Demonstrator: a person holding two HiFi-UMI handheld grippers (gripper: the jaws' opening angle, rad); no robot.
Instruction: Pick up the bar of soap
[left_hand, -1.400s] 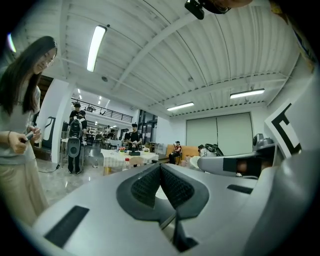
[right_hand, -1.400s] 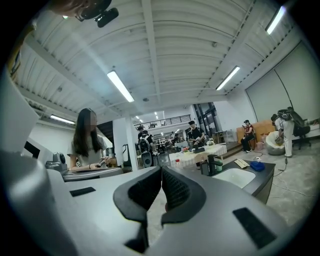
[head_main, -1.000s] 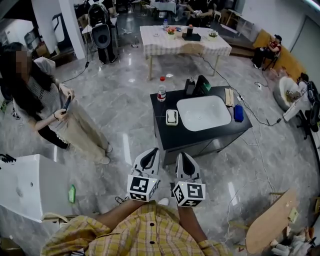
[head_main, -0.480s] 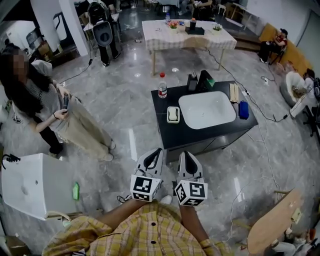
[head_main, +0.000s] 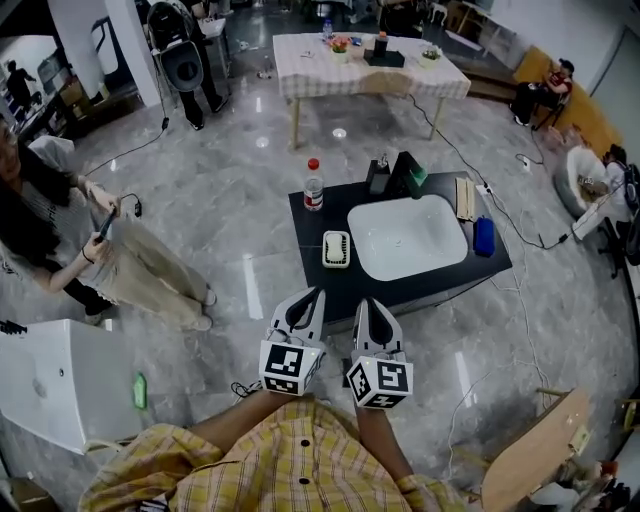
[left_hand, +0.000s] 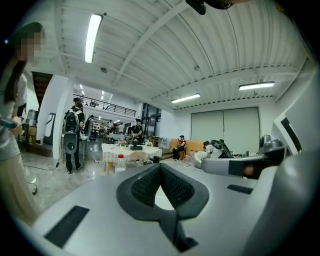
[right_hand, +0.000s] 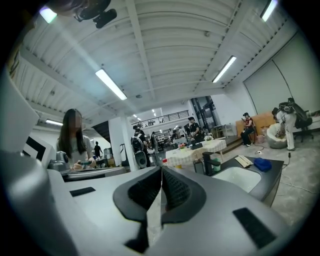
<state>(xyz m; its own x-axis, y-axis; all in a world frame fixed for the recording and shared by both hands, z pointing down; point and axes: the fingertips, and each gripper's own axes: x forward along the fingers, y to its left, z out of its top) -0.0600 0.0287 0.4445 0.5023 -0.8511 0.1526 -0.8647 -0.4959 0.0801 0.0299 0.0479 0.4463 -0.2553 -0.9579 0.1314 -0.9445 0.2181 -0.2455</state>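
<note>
The bar of soap (head_main: 335, 247) is pale and lies in a small white dish on the left part of the black table (head_main: 330, 285), beside the white sink basin (head_main: 405, 238). My left gripper (head_main: 312, 296) and right gripper (head_main: 366, 303) are held side by side over the floor, short of the table's near edge, both pointing at it. In the left gripper view the left gripper (left_hand: 160, 167) has its pads together with nothing between them. The right gripper (right_hand: 161, 171) is likewise shut and empty. The jaws hide the soap in both gripper views.
On the table stand a red-capped bottle (head_main: 313, 185), a dispenser (head_main: 379, 176), a black-and-green object (head_main: 408, 172) and a blue item (head_main: 484, 236). A person (head_main: 100, 245) stands at the left. A white unit (head_main: 50, 375) sits lower left, a wooden chair (head_main: 530, 450) lower right.
The black table has drawn nearer to both grippers and the view has shifted left. The grippers stay shut and side by side. The standing person has slid towards the left edge.
</note>
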